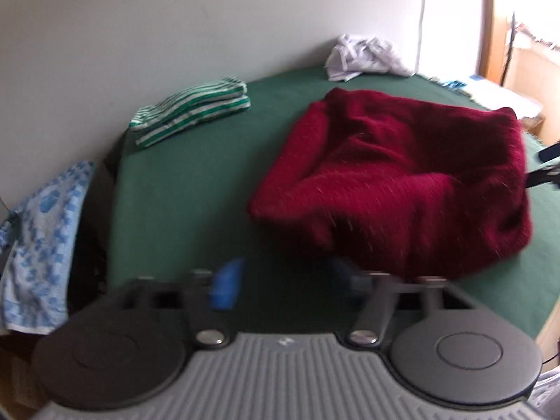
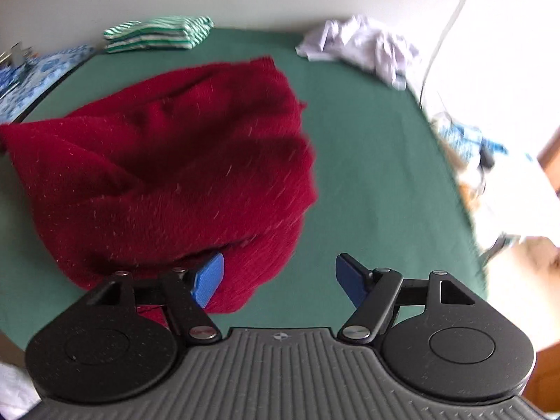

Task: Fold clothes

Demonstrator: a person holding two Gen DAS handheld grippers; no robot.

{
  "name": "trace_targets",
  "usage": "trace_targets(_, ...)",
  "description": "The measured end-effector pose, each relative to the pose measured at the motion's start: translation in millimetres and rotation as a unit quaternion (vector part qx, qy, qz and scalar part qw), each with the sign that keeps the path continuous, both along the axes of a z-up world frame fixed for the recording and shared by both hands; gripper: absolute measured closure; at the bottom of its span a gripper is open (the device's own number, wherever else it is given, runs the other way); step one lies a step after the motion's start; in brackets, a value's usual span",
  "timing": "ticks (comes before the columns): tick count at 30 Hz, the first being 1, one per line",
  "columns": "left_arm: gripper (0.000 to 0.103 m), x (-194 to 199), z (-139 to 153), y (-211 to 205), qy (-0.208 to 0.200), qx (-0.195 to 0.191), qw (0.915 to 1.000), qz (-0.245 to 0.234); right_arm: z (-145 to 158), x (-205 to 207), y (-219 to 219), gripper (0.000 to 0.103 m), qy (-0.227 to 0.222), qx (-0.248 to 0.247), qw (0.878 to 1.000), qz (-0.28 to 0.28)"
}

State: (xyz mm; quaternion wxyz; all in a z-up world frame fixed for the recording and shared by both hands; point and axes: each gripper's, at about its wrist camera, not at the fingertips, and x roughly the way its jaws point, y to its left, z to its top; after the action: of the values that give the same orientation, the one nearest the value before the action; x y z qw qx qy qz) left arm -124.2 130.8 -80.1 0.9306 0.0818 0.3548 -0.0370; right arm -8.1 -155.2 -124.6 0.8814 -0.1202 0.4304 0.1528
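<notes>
Left gripper: I had its jaws spread, nothing between them, just beside the sweater's near edge.
Right gripper: spread too; its left pad lay over the knit without pinching it.
Red knit sweater: lay bunched mid-table on the green cloth, loosely folded.
Risk: I judged the lumpy fold could slump open, since nothing held it; a blurred approach might snag one layer only.
Count: one red sweater, one folded striped garment, one crumpled white garment, two grippers.
</notes>
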Motion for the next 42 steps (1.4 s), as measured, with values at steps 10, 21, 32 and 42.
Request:
trace_targets(10, 0.089, 72.9, -5.1, -40.8, -0.030, -0.022, 0.9981, 0.048, 62.0, 23.8, 16.9, 0.087, -0.026, 0.240, 0.969, -0.040)
trace_targets(21, 0.069, -9.1, 122.1, -18.8, -0.172, 0.027, 0.9750, 0.139, 168.8, -20.7, -89.5, 0.088, -0.175, 0.366, 0.913, 0.029)
trace_targets(32, 0.045, -9.2, 47.7, -82.3, -0.049, 0.086, 0.9912, 0.088, 72.9, 52.8, -67.9, 0.070, -0.036, 0.211, 0.977, -0.008)
trace_targets(42, 0.030, -16.0, -10.8, -206.0, 0.053, 0.063, 0.9856, -0.148, 31.9, 46.5, -134.8, 0.047, 0.040, 0.146, 0.987, -0.046)
